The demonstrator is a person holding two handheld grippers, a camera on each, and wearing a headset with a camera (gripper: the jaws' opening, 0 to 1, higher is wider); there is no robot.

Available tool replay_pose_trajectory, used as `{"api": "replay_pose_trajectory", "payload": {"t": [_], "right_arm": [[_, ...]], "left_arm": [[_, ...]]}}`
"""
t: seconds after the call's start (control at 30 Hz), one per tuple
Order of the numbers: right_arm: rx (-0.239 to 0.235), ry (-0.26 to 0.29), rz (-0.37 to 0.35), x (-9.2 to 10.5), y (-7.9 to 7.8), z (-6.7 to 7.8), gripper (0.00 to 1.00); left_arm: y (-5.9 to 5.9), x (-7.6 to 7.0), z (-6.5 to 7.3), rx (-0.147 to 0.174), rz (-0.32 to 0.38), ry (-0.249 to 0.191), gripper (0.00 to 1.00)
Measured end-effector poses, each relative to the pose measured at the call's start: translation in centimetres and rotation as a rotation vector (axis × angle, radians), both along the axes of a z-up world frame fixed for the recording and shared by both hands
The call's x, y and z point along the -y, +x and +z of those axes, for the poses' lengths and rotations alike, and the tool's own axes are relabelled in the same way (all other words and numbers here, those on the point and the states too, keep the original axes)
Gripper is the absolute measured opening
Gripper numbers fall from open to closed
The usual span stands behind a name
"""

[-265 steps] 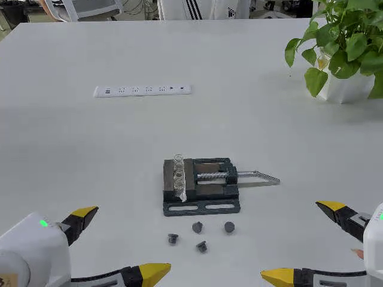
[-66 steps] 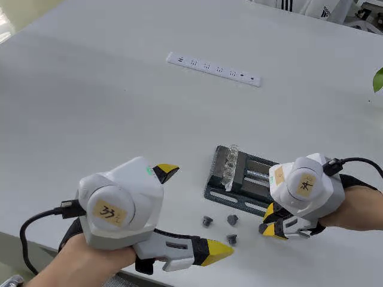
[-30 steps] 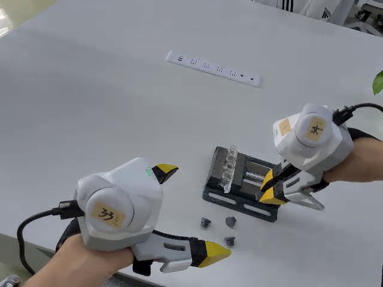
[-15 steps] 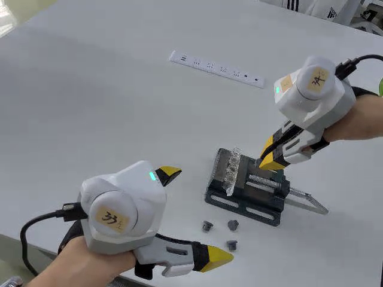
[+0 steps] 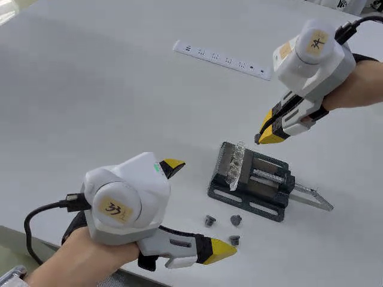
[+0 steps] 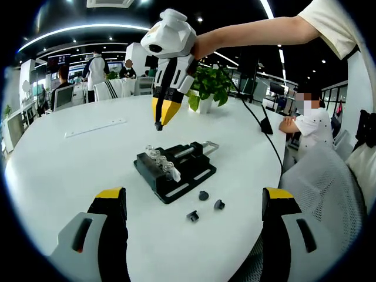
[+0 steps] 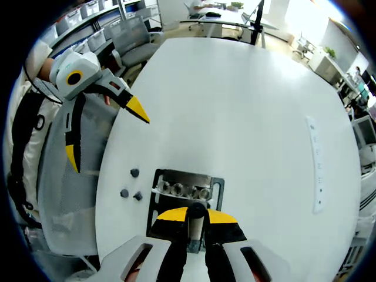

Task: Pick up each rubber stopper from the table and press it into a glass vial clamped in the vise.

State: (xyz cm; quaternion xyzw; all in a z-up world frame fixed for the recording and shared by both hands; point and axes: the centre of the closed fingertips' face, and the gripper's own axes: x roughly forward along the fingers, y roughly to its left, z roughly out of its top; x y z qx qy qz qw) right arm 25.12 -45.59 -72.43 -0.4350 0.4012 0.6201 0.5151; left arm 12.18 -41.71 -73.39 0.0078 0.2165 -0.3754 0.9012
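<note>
A dark vise (image 5: 248, 202) stands on the white table and clamps a row of glass vials (image 5: 237, 162). My right gripper (image 5: 263, 139) hovers above and just behind the vials, shut on a dark rubber stopper (image 7: 196, 209) that shows between its yellow tips. Three stoppers lie in front of the vise (image 5: 210, 220), (image 5: 236, 220), (image 5: 234, 240). My left gripper (image 5: 197, 207) is low at the near left, open and holding nothing. In the left gripper view the vise (image 6: 188, 167) and loose stoppers (image 6: 203, 195) lie ahead between its jaws, with the right gripper (image 6: 158, 124) above the vials (image 6: 160, 160).
A white power strip (image 5: 221, 58) lies on the far side of the table. The vise's metal handle (image 5: 312, 198) sticks out to the right. A potted plant (image 6: 208, 88) stands at the table's far end. People sit at desks in the background.
My right gripper rose from the stoppers in front of the vise, carrying one, and now hangs over the vials. Three stoppers are left where four lay. The left gripper stayed open.
</note>
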Motion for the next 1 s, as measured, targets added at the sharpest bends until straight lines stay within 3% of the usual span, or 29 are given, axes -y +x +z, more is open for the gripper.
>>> {"api": "replay_pose_trajectory", "payload": {"t": [0.37, 1.0], "right_arm": [[-0.027, 0.008, -0.004, -0.9, 0.7, -1.3, 0.05], [-0.058, -0.005, -0.008, -0.9, 0.3, -3.3, 0.05]], "left_arm": [[0.3, 0.2, -0.6, -0.019, 0.001, -0.009, 0.96], [1.1, -0.1, -1.3, -0.031, 0.014, -0.01, 0.96]]}}
